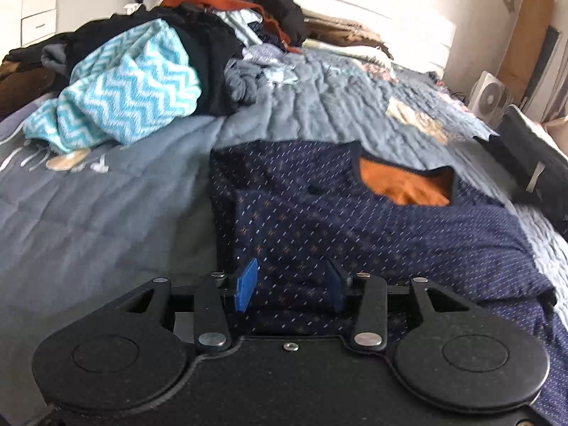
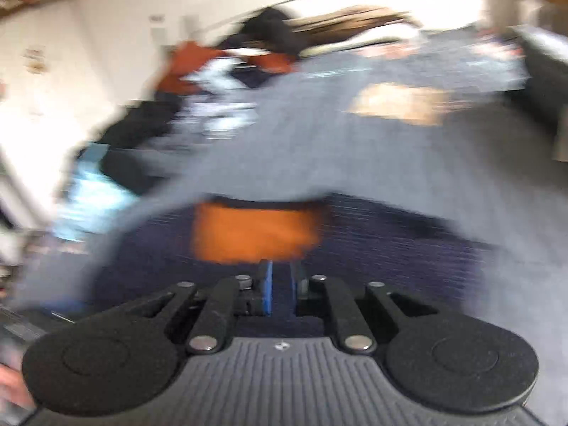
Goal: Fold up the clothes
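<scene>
Right wrist view is motion-blurred; the clothes pile (image 2: pixel 198 81) smears beyond telling.

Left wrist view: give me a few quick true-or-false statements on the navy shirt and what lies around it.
1. The navy patterned shirt lies on the grey bedspread. True.
2. Its lining is green. False: orange shows at the neck opening.
3. The left gripper is clamped shut. False: its blue pads stand apart over the shirt.
4. A clothes pile sits beyond the shirt. True.
5. The chevron blanket is red. False: turquoise and white.
</scene>
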Demonstrator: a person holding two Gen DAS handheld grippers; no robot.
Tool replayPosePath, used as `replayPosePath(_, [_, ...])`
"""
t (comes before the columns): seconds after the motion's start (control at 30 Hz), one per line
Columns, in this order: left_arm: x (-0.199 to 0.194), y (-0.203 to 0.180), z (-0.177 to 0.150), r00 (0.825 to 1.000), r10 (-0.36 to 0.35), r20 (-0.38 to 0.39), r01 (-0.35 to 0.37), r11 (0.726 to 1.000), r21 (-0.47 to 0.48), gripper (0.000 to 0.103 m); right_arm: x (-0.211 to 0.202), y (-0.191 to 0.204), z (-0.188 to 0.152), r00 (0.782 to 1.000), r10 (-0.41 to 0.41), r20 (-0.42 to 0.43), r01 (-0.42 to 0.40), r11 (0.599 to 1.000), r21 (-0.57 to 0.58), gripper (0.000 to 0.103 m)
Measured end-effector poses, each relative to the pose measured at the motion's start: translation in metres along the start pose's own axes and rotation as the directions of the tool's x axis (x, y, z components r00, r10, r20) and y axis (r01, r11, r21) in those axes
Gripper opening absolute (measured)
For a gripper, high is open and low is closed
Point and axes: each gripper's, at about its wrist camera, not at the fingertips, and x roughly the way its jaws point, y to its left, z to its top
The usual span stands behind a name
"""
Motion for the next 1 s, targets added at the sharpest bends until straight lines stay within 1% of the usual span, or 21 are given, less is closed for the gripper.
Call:
replayPosePath(0.03, [0.0, 0.001, -0.001, 1.0, 0.002, 0.004, -0.002, 1.0, 0.005, 0.042, 0.015, 0.018, 0.006, 0.998, 0.06, -0.017, -0.06, 0.998, -0.013, 0.033])
replayPosePath(0.1, [-0.003, 0.002, 0.0, 0.999, 0.022, 0.023, -0.022, 1.0, 0.016, 0.042, 0.044, 0.054, 0.014, 0.988, 0.144, -0.052, -0.147, 0.986, -0.077, 0.037])
replayPosePath(0.13, [-0.004, 0.004, 0.001, 0.999, 0.033, 0.033, -0.034, 0.999, 0.018, 0.042, 0.061, 0.074, 0.016, 0.982, 0.171, -0.076, -0.179, 0.977, -0.116, 0.038])
replayPosePath(0.17, [-0.005, 0.006, 0.002, 0.998, 0.045, 0.042, -0.046, 0.999, 0.018, 0.042, 0.077, 0.089, 0.016, 0.978, 0.18, -0.106, -0.195, 0.97, -0.144, 0.038])
replayPosePath(0.23, [-0.004, 0.013, 0.003, 0.998, 0.045, 0.044, -0.045, 0.999, -0.002, 0.042, 0.108, 0.114, 0.017, 0.968, 0.188, -0.164, -0.217, 0.959, -0.183, 0.038])
replayPosePath(0.33, [-0.002, 0.019, 0.003, 0.998, 0.046, 0.041, -0.046, 0.999, -0.018, 0.042, 0.147, 0.136, 0.017, 0.944, 0.21, -0.254, -0.263, 0.945, -0.195, 0.038])
replayPosePath(0.43, [0.0, 0.02, 0.001, 0.999, 0.031, 0.044, -0.03, 0.999, -0.012, 0.042, 0.169, 0.151, 0.007, 0.92, 0.2, -0.338, -0.285, 0.932, -0.223, 0.038])
replayPosePath(0.5, [0.002, 0.019, -0.001, 0.999, 0.02, 0.043, -0.02, 1.0, -0.005, 0.041, 0.177, 0.159, 0.002, 0.913, 0.192, -0.361, -0.29, 0.926, -0.242, 0.038])
replayPosePath(0.53, [0.003, 0.018, -0.002, 0.999, 0.018, 0.04, -0.018, 1.0, -0.002, 0.038, 0.179, 0.161, 0.0, 0.909, 0.185, -0.373, -0.29, 0.924, -0.249, 0.038])
replayPosePath(0.57, [0.004, 0.018, -0.003, 0.999, 0.007, 0.037, -0.007, 1.0, -0.001, 0.032, 0.182, 0.164, -0.002, 0.908, 0.173, -0.382, -0.282, 0.925, -0.253, 0.038])
replayPosePath(0.6, [0.005, 0.018, -0.004, 0.999, 0.004, 0.033, -0.004, 1.0, -0.003, 0.021, 0.186, 0.166, -0.003, 0.907, 0.159, -0.389, -0.273, 0.927, -0.256, 0.036])
replayPosePath(0.67, [0.006, 0.019, -0.005, 1.0, 0.003, 0.027, -0.003, 1.0, -0.015, 0.012, 0.187, 0.166, -0.004, 0.913, 0.142, -0.382, -0.25, 0.935, -0.25, 0.023])
replayPosePath(0.7, [0.006, 0.021, -0.005, 1.0, 0.0, 0.025, 0.001, 1.0, -0.026, 0.008, 0.187, 0.166, -0.004, 0.916, 0.138, -0.378, -0.242, 0.939, -0.243, 0.007])
replayPosePath(0.8, [0.001, 0.03, -0.003, 0.999, -0.038, 0.033, 0.04, 0.997, -0.068, 0.005, 0.183, 0.164, 0.001, 0.925, 0.143, -0.352, -0.227, 0.951, -0.208, 0.005])
replayPosePath(0.93, [-0.007, 0.026, 0.003, 0.998, -0.056, 0.025, 0.056, 0.998, -0.013, 0.004, 0.17, 0.166, 0.009, 0.941, 0.18, -0.288, -0.238, 0.954, -0.181, 0.004])
replayPosePath(1.0, [-0.009, 0.023, 0.004, 0.998, -0.066, 0.01, 0.066, 0.998, 0.01, 0.004, 0.167, 0.167, 0.013, 0.95, 0.183, -0.253, -0.232, 0.955, -0.183, 0.003])
